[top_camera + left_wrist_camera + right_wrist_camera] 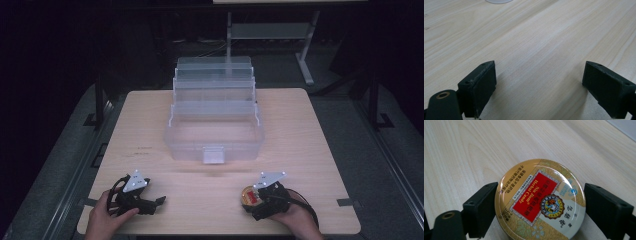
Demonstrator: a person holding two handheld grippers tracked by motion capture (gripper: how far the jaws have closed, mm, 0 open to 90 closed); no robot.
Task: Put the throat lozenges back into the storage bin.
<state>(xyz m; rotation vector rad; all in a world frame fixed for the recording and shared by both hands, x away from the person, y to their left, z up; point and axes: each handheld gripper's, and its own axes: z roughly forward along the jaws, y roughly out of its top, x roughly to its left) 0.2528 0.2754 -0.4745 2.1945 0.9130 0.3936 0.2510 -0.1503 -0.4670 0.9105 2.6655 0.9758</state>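
The right gripper (540, 202) grasps a round candy tin (540, 200) near the desk's (310, 130) front edge. The left gripper (539, 85), released, rests near the front-left corner. A clear box (215, 135) stands mid-desk.

Lettering on the round tin

The round tin (540, 201) lying between the right gripper (539, 210)'s two jaws carries a red panel across the middle of its lid with "Herbal Candy" and "Nin Jiom" in gold, beside a row of Chinese characters. A white strip of small Chinese print runs along the panel's edge toward one jaw. Larger dark Chinese characters sit on the pale band nearest the gripper, too slanted to make out.
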